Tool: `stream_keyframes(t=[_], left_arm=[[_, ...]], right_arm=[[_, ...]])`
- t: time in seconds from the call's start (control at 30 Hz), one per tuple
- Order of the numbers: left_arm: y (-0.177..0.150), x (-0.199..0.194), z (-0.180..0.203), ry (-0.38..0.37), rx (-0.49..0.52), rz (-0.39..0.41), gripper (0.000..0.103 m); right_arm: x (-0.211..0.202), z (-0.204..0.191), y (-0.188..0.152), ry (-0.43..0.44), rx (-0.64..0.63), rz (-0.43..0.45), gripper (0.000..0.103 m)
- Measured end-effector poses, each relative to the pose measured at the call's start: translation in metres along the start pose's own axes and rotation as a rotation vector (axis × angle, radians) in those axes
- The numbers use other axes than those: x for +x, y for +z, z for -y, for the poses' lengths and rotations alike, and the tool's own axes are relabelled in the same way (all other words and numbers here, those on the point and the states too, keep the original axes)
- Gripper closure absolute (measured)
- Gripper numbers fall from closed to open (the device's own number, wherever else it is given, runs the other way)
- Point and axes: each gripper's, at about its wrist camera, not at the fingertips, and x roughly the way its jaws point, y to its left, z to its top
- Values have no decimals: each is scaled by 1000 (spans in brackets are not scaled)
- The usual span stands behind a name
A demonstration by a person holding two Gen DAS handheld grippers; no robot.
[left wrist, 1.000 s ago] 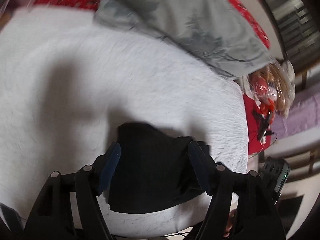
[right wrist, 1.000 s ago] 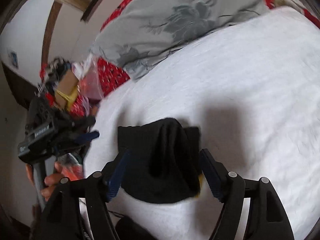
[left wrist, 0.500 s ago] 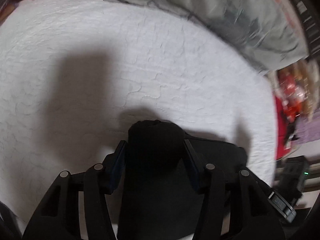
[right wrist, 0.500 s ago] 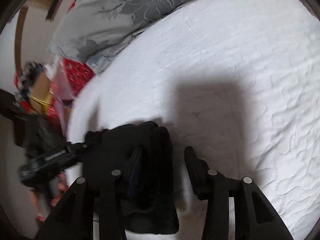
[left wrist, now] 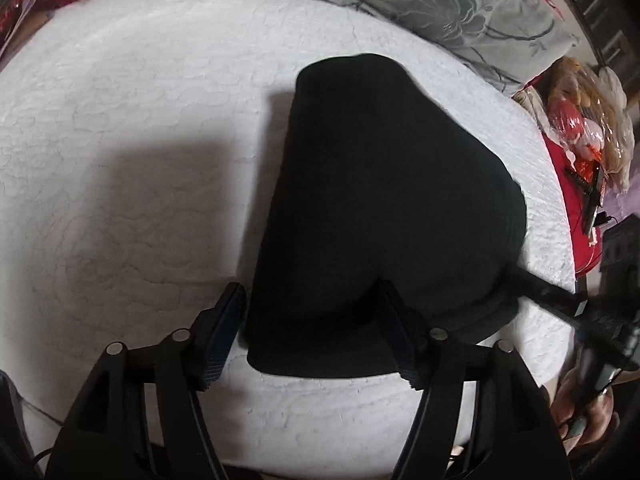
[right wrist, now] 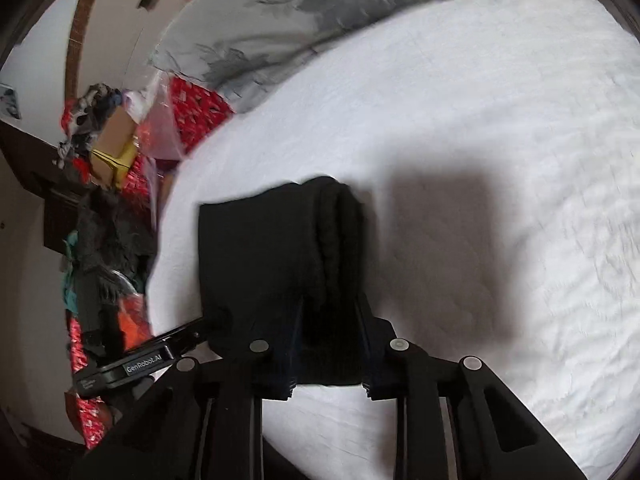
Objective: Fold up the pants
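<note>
The black pants (left wrist: 384, 208) lie folded into a thick bundle on the white quilted bed (left wrist: 120, 140). My left gripper (left wrist: 312, 320) stands open, its fingers on either side of the bundle's near edge. In the right wrist view the pants (right wrist: 276, 264) form a compact black stack. My right gripper (right wrist: 328, 344) is closed on the thick folded edge at the stack's right side. The right gripper also shows at the right of the left wrist view (left wrist: 560, 300), its fingertips hidden in the fabric.
A grey flowered pillow (left wrist: 460, 4) lies at the far side of the bed. Red patterned bedding (right wrist: 192, 108) and a clutter of bags and boxes (right wrist: 104, 132) sit past the bed's edge. The bed's near edge is close below both grippers.
The left gripper has opened and pulled back from the fabric it pinched. The right gripper has closed on the bundle's folded edge. The pants now lie spread further up in the left view.
</note>
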Motion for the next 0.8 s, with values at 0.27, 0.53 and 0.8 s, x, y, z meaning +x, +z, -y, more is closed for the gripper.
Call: stream_keyframes(t=[0.27,0.53,0.8], left_arm=[[30,-45,-1,-11,11,88,35],[91,-4,10,102,-7,62,35],[92,9,-5,32,-99,43,31]], right_arm=[[-11,5,9,36,58,40,51],[5,-13,39,-58,14,105,52],[20,5,50,-107,41,61,57]])
